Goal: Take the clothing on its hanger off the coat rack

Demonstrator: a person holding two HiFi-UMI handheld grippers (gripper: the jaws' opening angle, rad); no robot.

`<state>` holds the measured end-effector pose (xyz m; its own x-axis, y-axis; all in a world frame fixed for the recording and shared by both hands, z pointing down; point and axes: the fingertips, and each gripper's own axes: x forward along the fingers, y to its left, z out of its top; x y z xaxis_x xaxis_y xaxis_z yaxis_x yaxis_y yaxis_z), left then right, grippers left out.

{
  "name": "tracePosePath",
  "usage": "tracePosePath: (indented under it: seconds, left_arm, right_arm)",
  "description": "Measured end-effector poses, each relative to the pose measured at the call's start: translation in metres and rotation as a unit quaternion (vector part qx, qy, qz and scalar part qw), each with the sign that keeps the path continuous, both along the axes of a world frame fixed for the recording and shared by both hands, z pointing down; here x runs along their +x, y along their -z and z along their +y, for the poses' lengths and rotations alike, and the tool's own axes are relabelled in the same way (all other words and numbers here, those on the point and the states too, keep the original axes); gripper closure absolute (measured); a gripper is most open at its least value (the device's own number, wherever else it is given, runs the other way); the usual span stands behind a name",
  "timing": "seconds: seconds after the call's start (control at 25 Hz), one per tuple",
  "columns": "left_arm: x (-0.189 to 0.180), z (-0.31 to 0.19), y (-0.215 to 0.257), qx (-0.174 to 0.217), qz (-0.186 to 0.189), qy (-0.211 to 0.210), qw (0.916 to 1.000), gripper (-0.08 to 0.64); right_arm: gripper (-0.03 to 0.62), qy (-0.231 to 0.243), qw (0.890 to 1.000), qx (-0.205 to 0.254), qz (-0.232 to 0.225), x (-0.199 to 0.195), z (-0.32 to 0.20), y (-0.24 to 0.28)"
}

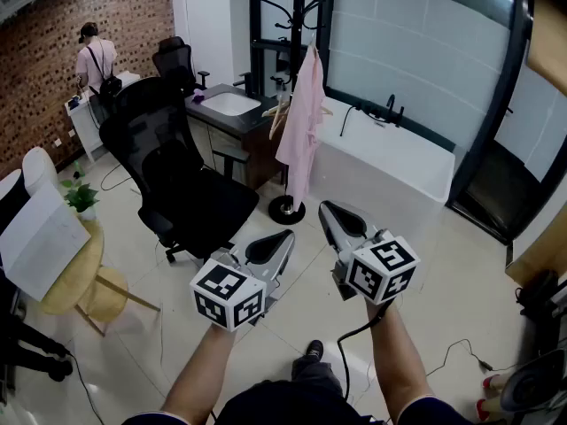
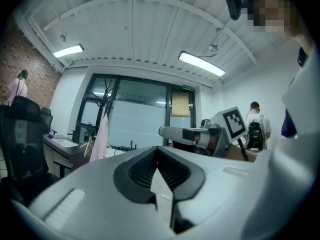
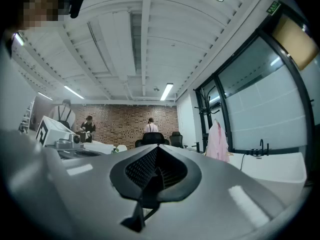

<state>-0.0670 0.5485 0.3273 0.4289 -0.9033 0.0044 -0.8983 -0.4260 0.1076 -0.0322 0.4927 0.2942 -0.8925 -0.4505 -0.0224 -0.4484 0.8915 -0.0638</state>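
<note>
We're holding both grippers out level in front of us, side by side over the pale tiled floor (image 1: 425, 264), well short of the target. L gripper (image 1: 285, 235): its own view shows the black ribbed pads meeting at the tips, nothing between them, only a pale sliver of floor in the gap further back. R gripper (image 1: 326, 206): jaws fully together as well, w/ nothing caught in them. So both tools are closed and empty. The pink garment (image 1: 301, 118) hangs on a light wooden hanger (image 1: 280, 112) from the black coat rack (image 1: 287, 209), straight ahead of us and well apart from both grippers; its hem ends just above the rack's round base. The rack stands betw. a dark counter w/ a white washbasin (image 1: 232, 104) on its left and a white bathtub (image 1: 390, 162) on its right, in front of a big glass wall. A black office chair (image 1: 177, 180) sits left of the rack, nearer to us (roughly betw. the L gripper and the counter). Far left at the back, by the brick wall, a person (image 1: 94, 60) stands facing away. In the L gripper view the garment shows small at left and the R gripper w/ its marker cube crosses at right; in the R gripper view the garment shows at right.
</note>
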Motion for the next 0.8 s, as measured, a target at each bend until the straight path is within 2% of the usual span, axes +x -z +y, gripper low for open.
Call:
tracePosePath:
  seconds: [0.28, 0.8]
  left_arm:
    - [0.016, -0.048, -0.007, -0.005, -0.001, -0.013, 0.9999, 0.548]
    - [0.068, -0.196, -0.001, 0.000, -0.018, -0.038, 0.9991, 0.548]
  right_arm:
    - [0.591, -0.011, 1.000, -0.004, 0.000, 0.015, -0.048, -0.007]
    - [0.591, -0.028, 1.000, 0.005, -0.006, 0.067, -0.189, -0.001]
